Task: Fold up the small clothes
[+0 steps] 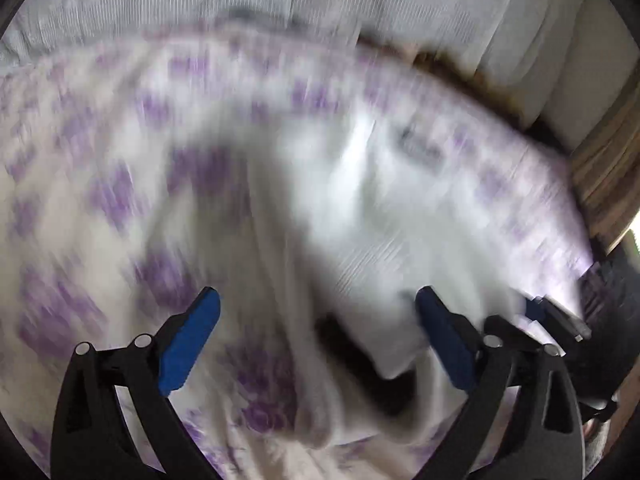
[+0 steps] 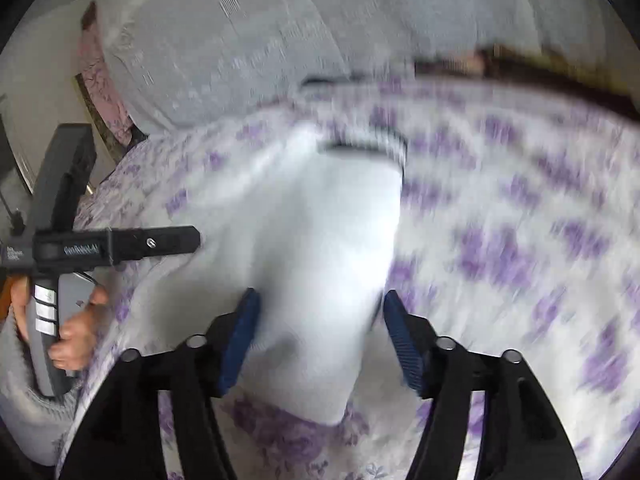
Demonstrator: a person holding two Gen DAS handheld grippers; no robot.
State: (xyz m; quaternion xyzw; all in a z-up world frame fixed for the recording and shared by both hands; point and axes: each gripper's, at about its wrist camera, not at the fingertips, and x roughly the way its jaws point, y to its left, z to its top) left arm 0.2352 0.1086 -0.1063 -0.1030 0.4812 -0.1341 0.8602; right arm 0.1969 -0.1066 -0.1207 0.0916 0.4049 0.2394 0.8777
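Left wrist view, heavy motion blur. Left gripper (image 1: 318, 312), black arms with blue pads, stands wide apart, nothing between the pads. Under and ahead of it lies a small white ribbed-knit garment (image 1: 384, 208), rumpled, spread over a white bedsheet printed with purple flowers (image 1: 100, 184). The garment runs from the middle of the bed toward its right edge; a dark label patch shows near its far end. The right pad (image 1: 444, 340) sits at the garment's near hem; contact probably, blur prevents certainty. Pale grey striped pillows (image 1: 200, 4) line the far edge of the bed.

Right wrist view, also blurred. Right gripper (image 2: 320, 336) is spread wide, pads flanking the near end of the garment (image 2: 332, 240) without pinching it. The garment lies lengthwise away from the camera, its far collar end with a dark-lined opening pointing at the pillows (image 2: 208, 48). Flowered sheet (image 2: 520, 248) surrounds it. At the bed's left edge, the person's hand (image 2: 76, 332) grips the handle of the left gripper's grey-and-black body (image 2: 116, 246).
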